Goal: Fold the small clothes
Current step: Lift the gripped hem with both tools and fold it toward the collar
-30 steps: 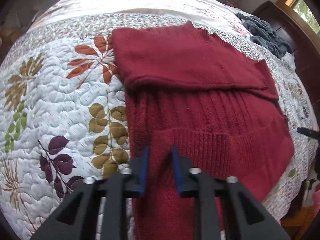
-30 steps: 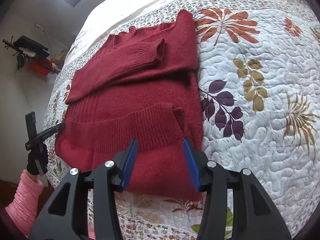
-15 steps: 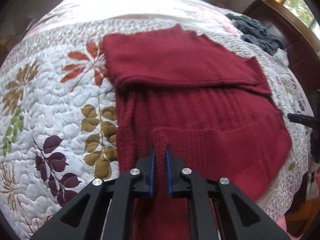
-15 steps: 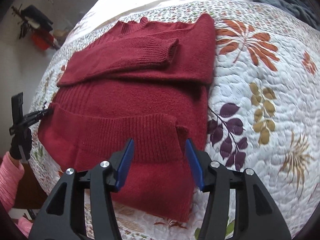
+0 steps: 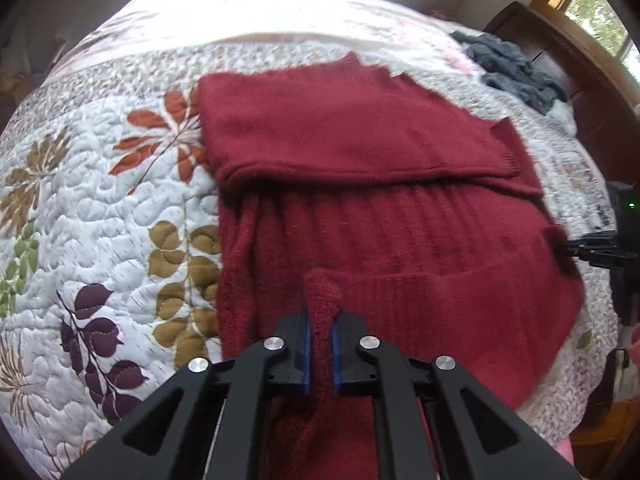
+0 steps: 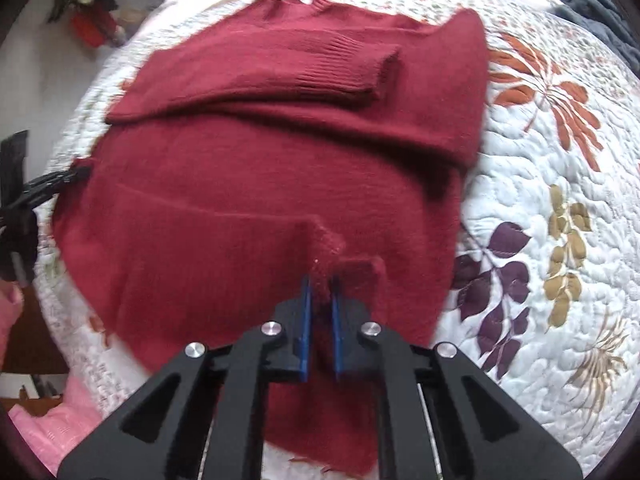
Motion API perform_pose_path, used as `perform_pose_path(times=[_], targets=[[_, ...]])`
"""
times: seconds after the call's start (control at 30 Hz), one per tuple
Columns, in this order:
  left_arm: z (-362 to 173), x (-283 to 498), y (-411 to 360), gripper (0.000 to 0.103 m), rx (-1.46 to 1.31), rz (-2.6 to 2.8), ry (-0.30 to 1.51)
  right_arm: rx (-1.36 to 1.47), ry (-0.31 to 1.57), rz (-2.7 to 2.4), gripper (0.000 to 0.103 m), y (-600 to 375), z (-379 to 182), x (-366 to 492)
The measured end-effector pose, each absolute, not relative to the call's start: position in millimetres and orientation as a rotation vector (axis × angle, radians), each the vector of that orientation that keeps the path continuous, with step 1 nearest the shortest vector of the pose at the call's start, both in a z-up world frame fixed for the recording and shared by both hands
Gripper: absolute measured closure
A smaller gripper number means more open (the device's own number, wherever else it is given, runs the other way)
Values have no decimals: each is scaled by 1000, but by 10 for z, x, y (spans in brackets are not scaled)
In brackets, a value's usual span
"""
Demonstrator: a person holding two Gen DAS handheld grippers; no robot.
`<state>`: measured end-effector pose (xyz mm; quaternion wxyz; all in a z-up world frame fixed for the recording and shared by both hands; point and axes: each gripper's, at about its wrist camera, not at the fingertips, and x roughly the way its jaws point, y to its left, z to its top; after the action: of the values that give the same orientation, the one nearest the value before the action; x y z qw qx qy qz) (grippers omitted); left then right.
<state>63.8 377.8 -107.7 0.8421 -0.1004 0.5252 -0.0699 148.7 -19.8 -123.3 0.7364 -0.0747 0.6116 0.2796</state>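
A dark red knit sweater (image 5: pixel 380 208) (image 6: pixel 260 184) lies flat on a quilted bed, with both sleeves folded across its chest. My left gripper (image 5: pixel 320 320) is shut on a raised pinch of the ribbed hem at the sweater's near left corner. My right gripper (image 6: pixel 320 284) is shut on a pinch of the hem at the near right corner. Each wrist view shows the other gripper at the sweater's far side edge: the right gripper (image 5: pixel 588 248) and the left gripper (image 6: pixel 48 184). The cloth between the jaws hides the inner pads.
The leaf-patterned white quilt (image 5: pixel 100 220) (image 6: pixel 560 240) spreads around the sweater. A pile of grey clothes (image 5: pixel 516 68) (image 6: pixel 600 8) lies at the far corner beside a dark wooden headboard (image 5: pixel 580 92). A pink sleeve (image 6: pixel 52 428) shows at the bed's near edge.
The left gripper closed on the hem first, then the right gripper went from open to shut on its corner. Both pinches of hem now stand up a little off the sweater.
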Motion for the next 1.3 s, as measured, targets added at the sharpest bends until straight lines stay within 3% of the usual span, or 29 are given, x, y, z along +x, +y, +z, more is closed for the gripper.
perform_pose_path(times=[0.2,0.33,0.4,0.47,0.53,0.93,1.3], targets=[[-1182,663,3765,95,-210,-143,1145,-185,1358,592,91,-213,-1228,1488],[-1285,737,3784,79,-215,-114,1180,-180,1376,556,55,-222,-1338,1544],[-1317,764,3785,78,-221,-111,1183,-199,1384,555,53,-173,-1407,1538],[-1307,775,3759,81,-213,-101,1178,-237,1372,551,64,-109,-1406,1509],[-1268,736,3746,95,-210,-106,1164,-207,1377,581,96,-88,-1361,1484],[-440,578,3714,97,-183,-130,936,30,1171,648,98,-571,-413,1383],[216,1499,3960,97,-262,-116,748,50,1005,602,98,-445,282,2094]])
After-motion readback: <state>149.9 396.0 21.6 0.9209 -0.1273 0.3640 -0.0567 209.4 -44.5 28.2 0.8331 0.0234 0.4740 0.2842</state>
